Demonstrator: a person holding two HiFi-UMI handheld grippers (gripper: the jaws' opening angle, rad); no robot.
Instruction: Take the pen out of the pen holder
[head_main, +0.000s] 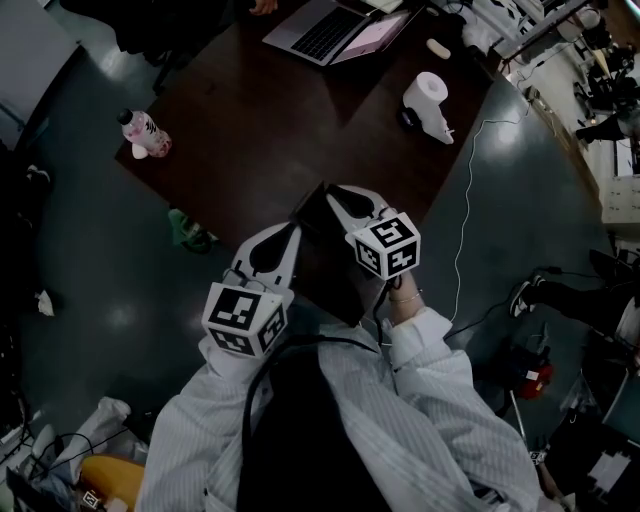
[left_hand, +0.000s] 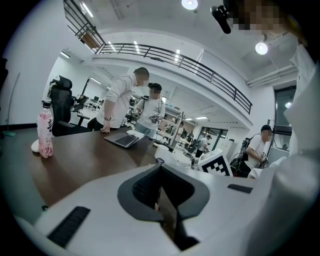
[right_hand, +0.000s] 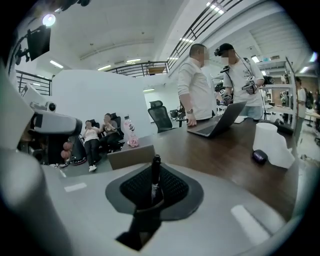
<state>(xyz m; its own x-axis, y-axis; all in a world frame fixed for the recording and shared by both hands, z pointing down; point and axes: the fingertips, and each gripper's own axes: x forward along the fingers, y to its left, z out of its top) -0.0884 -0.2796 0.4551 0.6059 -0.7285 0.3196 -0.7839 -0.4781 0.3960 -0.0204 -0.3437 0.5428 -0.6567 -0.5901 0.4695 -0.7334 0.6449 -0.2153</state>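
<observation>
A dark pen holder stands at the near corner of the brown table, between my two grippers. In the right gripper view a black pen stands upright, pinched between the pads of my right gripper, with the holder's rim just behind it. In the head view the right gripper sits over the holder's far end. My left gripper meets the holder's left side. In its own view the left gripper is closed on a thin dark wall of the holder.
A pink bottle stands at the table's left corner. An open laptop lies at the far side, with two people standing by it. A white paper roll is at the right edge. A white cable runs over the floor.
</observation>
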